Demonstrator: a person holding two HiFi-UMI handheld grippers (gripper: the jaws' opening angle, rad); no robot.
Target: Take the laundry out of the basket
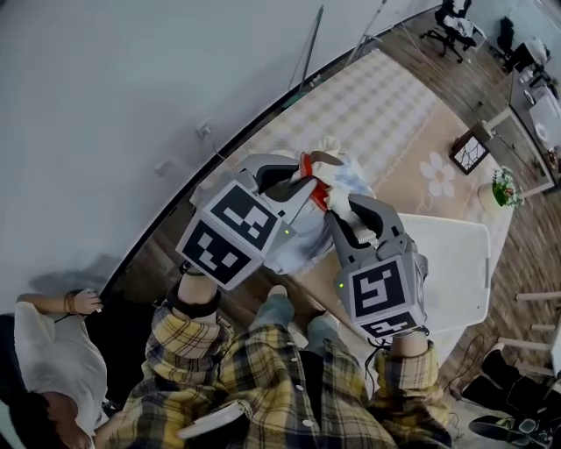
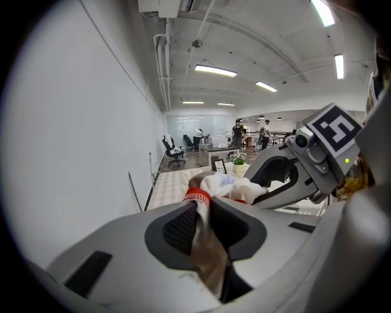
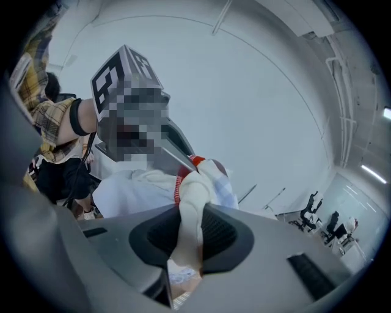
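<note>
A pale white and light-blue garment with a red band hangs bunched between my two grippers, above the near edge of the table. My left gripper is shut on its upper end, and cloth fills the gap between its pads. My right gripper is shut on the same garment right beside it, with a fold pinched between its pads. The two sets of jaws nearly meet around the red trim. The white basket stands to the right of the right gripper; what it holds is hidden.
The table has a checkered cloth and runs away along a white wall. A dark picture frame and a small potted plant stand at its far right. A person in a white top stands at lower left. Office chairs sit far back.
</note>
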